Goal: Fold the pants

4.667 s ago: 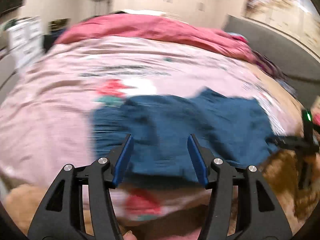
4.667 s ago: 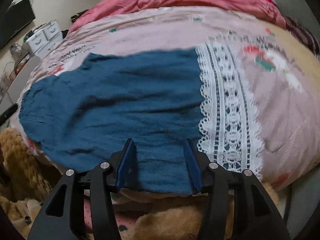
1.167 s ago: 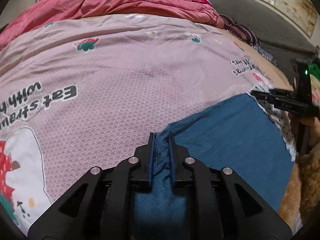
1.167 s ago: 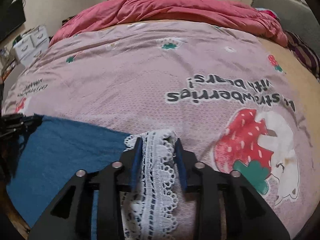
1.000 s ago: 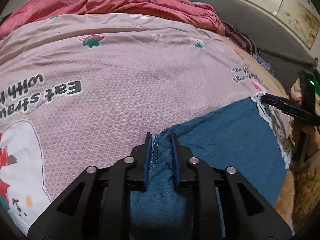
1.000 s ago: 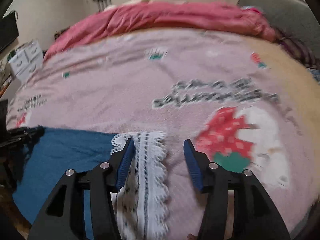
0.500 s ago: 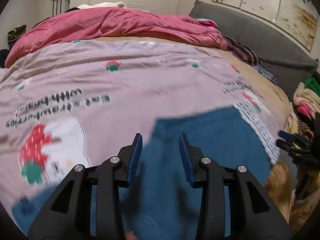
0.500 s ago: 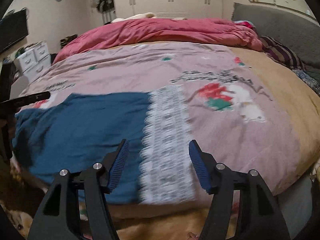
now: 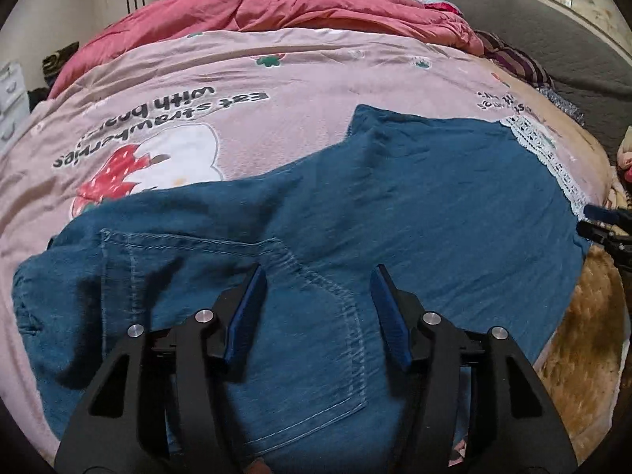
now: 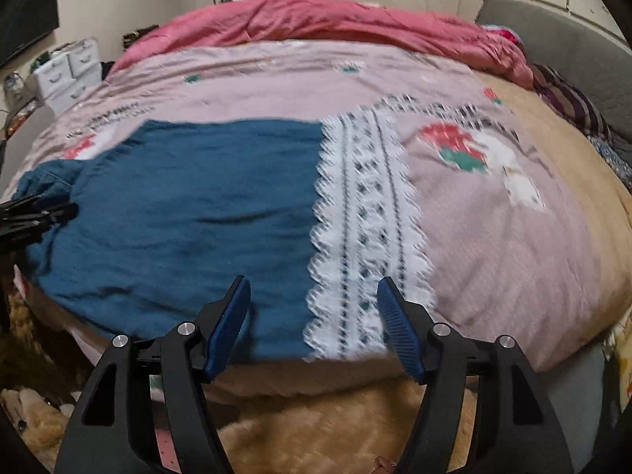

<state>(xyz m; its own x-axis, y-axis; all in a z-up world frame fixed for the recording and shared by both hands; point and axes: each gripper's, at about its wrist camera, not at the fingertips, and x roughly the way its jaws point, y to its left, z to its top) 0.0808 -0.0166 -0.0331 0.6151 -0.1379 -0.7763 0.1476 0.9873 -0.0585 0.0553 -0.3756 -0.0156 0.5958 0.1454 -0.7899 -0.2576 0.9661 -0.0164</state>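
Observation:
Blue denim pants (image 9: 395, 205) lie flat on the pink bedspread (image 9: 237, 79), with a back pocket (image 9: 221, 276) near me and a white lace hem (image 9: 549, 158) at the far right. In the right wrist view the pants (image 10: 189, 197) lie left and the lace hem (image 10: 363, 213) runs down the middle. My left gripper (image 9: 316, 308) is open and empty above the pocket end. My right gripper (image 10: 314, 324) is open and empty at the near edge of the lace hem.
A red duvet (image 9: 276, 12) is bunched at the far end of the bed. A grey headboard or sofa (image 9: 513, 19) stands at the right. White drawers (image 10: 67, 71) stand at the left. A brown furry rug (image 10: 335, 426) lies below the bed's near edge.
Both grippers let go of the pants' far edge, opened and pulled back towards the near side of the bed. The pants now lie folded over and flat.

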